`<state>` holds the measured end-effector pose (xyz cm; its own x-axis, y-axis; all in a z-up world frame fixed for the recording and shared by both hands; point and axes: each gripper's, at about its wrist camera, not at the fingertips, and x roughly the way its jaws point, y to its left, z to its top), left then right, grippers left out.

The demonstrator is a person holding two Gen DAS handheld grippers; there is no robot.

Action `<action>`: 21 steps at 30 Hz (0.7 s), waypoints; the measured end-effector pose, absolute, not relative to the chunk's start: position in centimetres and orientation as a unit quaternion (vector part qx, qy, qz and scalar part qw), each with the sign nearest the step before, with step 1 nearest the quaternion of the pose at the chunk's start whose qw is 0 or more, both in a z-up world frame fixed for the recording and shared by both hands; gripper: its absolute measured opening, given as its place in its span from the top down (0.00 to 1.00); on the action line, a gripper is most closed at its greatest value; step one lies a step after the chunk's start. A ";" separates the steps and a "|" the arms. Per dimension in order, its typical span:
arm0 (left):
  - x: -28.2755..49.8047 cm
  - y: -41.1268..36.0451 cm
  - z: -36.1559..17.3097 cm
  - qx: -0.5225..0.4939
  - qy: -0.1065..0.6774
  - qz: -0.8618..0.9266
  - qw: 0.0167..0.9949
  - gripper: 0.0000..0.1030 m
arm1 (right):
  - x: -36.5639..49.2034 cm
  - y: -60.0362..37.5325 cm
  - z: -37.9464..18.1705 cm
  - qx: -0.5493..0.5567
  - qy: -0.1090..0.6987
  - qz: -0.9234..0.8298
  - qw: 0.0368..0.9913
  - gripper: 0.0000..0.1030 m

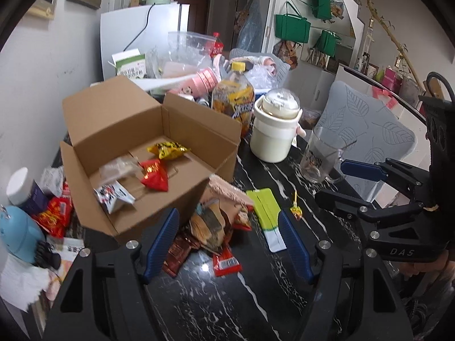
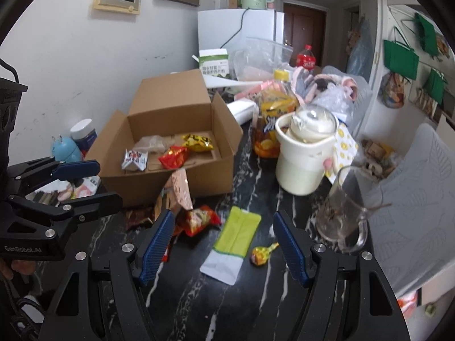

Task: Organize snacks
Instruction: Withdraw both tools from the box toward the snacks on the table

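Partly done: four snacks already in the open cardboard box [image 1: 148, 153] at centre left, among them a yellow packet [image 1: 167, 150] and a red packet [image 1: 155, 174]. Left on the dark marble bench [image 1: 227, 298] in front of the box: a heap of packets [image 1: 216, 224], a green-and-white sachet [image 2: 234, 240], a lollipop [image 2: 260, 254]. Left tool [image 1: 227, 244] released, empty, above the heap; right tool [image 2: 224, 251] likewise released, empty, over the sachet
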<state>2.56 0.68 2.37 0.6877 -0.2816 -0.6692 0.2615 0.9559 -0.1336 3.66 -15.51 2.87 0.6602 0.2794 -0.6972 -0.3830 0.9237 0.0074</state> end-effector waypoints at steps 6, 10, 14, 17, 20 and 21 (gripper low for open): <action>2.5 0.7 0.2 -0.024 0.376 -0.152 0.914 0.31 | 3.6 -16.3 -0.3 -0.053 0.399 0.169 0.900 0.30; 2.7 0.6 -1.5 -0.022 0.382 -0.146 0.912 0.31 | 3.8 -16.8 -2.2 -0.045 0.415 0.157 0.895 0.30; 2.9 0.7 -3.0 -0.026 0.391 -0.140 0.909 0.31 | 4.1 -17.3 -4.0 -0.042 0.426 0.144 0.892 0.30; 3.1 0.7 -4.2 -0.030 0.398 -0.132 0.907 0.31 | 4.7 -17.7 -5.3 -0.040 0.436 0.136 0.889 0.30; 3.3 0.7 -5.1 -0.039 0.404 -0.127 0.905 0.31 | 5.3 -18.1 -6.3 -0.036 0.445 0.128 0.886 0.30; 3.3 0.7 -5.4 -0.042 0.406 -0.125 0.905 0.31 | 5.5 -18.2 -6.6 -0.035 0.446 0.127 0.885 0.30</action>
